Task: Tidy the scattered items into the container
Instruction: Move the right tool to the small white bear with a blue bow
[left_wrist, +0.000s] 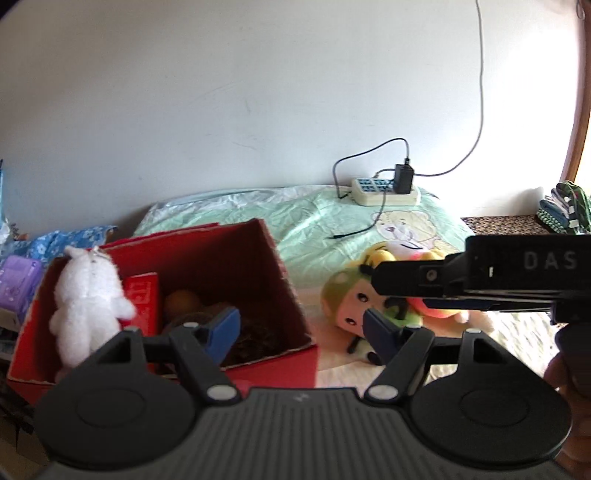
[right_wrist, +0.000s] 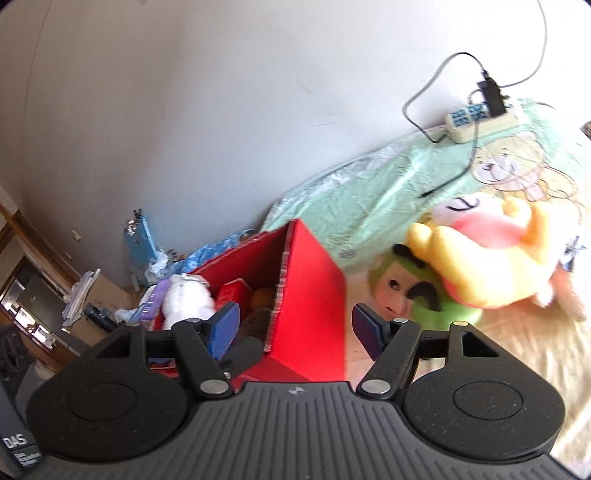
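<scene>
A red cardboard box (left_wrist: 255, 258) stands open on the bed, also in the right wrist view (right_wrist: 314, 280). Inside it are a white plush bear (left_wrist: 90, 295), a red packet (left_wrist: 142, 299), an orange ball (left_wrist: 183, 302) and dark items. A green plush (left_wrist: 347, 299) and a yellow-pink plush (left_wrist: 406, 251) lie on the bed right of the box; they show in the right wrist view too, the green one (right_wrist: 399, 291) and the yellow-pink one (right_wrist: 491, 254). My left gripper (left_wrist: 301, 332) is open and empty over the box's right wall. My right gripper (right_wrist: 293, 330) is open and empty, hovering between box and plushes.
A power strip (left_wrist: 384, 190) with a black charger and cables lies on the green pillow (left_wrist: 295, 210) by the wall. A purple pack (left_wrist: 18, 277) and blue floral bag sit left of the box. Clutter lies on the floor at the left.
</scene>
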